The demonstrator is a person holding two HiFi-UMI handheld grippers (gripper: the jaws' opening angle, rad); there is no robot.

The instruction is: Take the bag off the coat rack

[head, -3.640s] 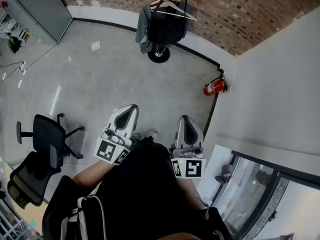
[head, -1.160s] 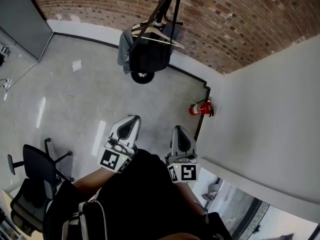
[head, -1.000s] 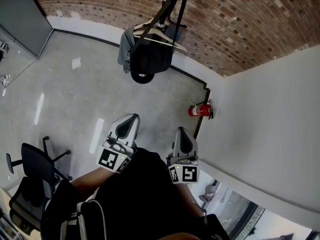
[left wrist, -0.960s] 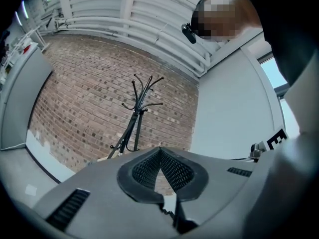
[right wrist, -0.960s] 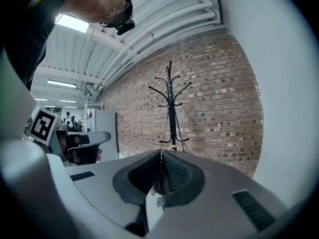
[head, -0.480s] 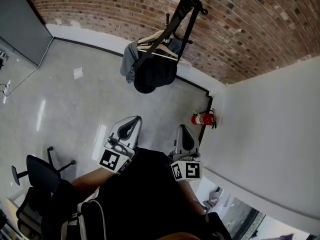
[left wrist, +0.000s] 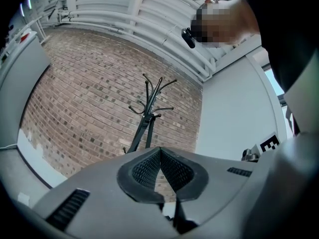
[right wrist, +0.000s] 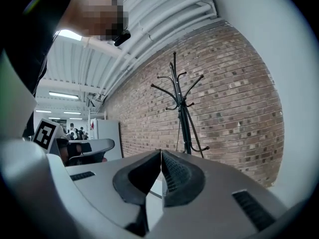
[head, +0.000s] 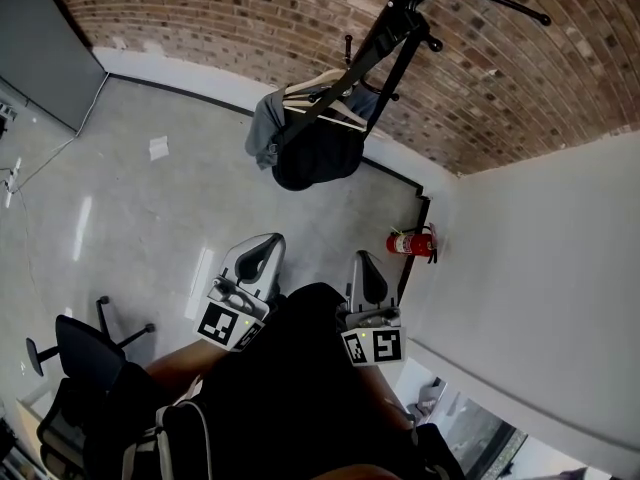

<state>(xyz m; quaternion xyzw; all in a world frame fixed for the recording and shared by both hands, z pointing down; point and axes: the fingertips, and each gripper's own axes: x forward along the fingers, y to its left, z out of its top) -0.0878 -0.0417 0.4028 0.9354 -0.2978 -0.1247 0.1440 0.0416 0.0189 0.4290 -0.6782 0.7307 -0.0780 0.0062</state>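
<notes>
A black coat rack [head: 400,30] stands before the brick wall, also showing in the left gripper view as a coat rack [left wrist: 148,114] and in the right gripper view as a coat rack [right wrist: 180,103]. A dark bag [head: 318,155] hangs from it by a strap, beside a grey garment [head: 264,131] and a wooden hanger [head: 322,96]. My left gripper [head: 257,255] and right gripper [head: 364,273] are held side by side in front of the person's body, well short of the rack. Both are shut with nothing between the pads.
A red fire extinguisher [head: 410,242] stands at the wall corner on the right. A white wall [head: 540,258] runs along the right side. Black office chairs [head: 85,348] stand at the lower left. A paper scrap [head: 158,147] lies on the grey floor.
The rack and bag have grown larger and come closer in the head view. Both grippers have moved forward together, still shut.
</notes>
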